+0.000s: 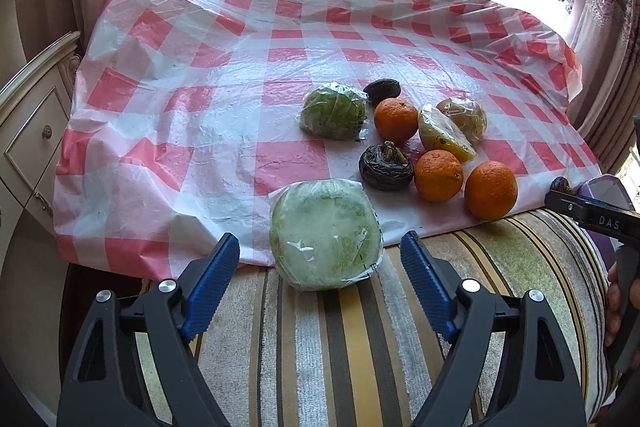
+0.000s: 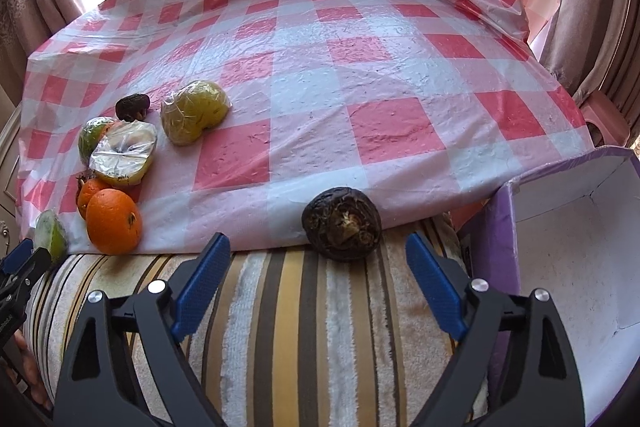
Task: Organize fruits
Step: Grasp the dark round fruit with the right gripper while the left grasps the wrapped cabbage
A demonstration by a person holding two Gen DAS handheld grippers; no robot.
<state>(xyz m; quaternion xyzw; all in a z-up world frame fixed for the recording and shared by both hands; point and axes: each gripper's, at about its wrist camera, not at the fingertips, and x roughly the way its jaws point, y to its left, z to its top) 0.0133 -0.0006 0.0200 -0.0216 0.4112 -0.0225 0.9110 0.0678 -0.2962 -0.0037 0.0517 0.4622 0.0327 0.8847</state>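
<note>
My left gripper (image 1: 320, 251) is open, its blue fingers either side of a wrapped pale green fruit half (image 1: 326, 233) at the cloth's near edge. Beyond lie another wrapped green fruit (image 1: 334, 111), three oranges (image 1: 490, 195), two dark wrinkled fruits (image 1: 386, 167) and wrapped yellow pieces (image 1: 444, 137). My right gripper (image 2: 318, 253) is open and empty, just short of a dark wrinkled fruit (image 2: 341, 225) at the cloth's edge. The fruit group shows at left in the right wrist view, with an orange (image 2: 114, 221) nearest.
A red-and-white checked plastic cloth (image 1: 240, 67) covers the table. A striped towel (image 2: 300, 327) lies along the near side. A purple box with a white inside (image 2: 572, 247) stands open at the right. A cream cabinet (image 1: 28, 131) is at the left; curtains hang behind.
</note>
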